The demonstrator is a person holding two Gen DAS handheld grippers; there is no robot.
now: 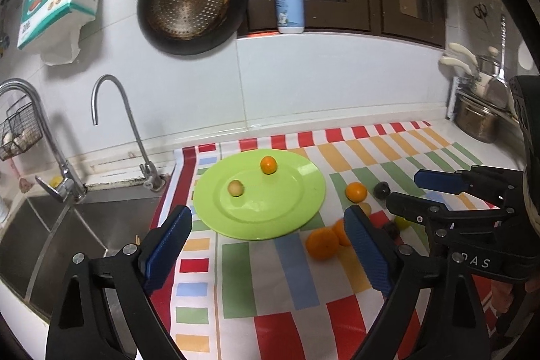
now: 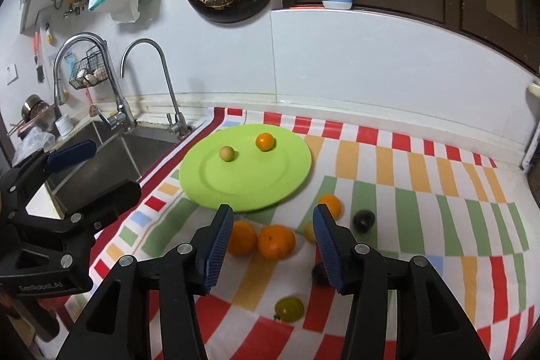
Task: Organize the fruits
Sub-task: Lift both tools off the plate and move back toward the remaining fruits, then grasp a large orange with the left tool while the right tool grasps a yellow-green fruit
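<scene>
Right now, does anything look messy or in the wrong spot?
Yes. Only two small fruits sit on the green plate. The oranges, a dark fruit and a greenish one lie loose on the striped cloth.

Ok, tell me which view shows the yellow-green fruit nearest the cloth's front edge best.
The right wrist view: the yellow-green fruit lies whole and unblocked on the striped cloth. In the left wrist view only a sliver shows behind the right gripper.

From my left wrist view, the right gripper hides most of the green fruit and a dark fruit. One orange sits half behind another (count uncertain). The pot is partly blocked.
</scene>
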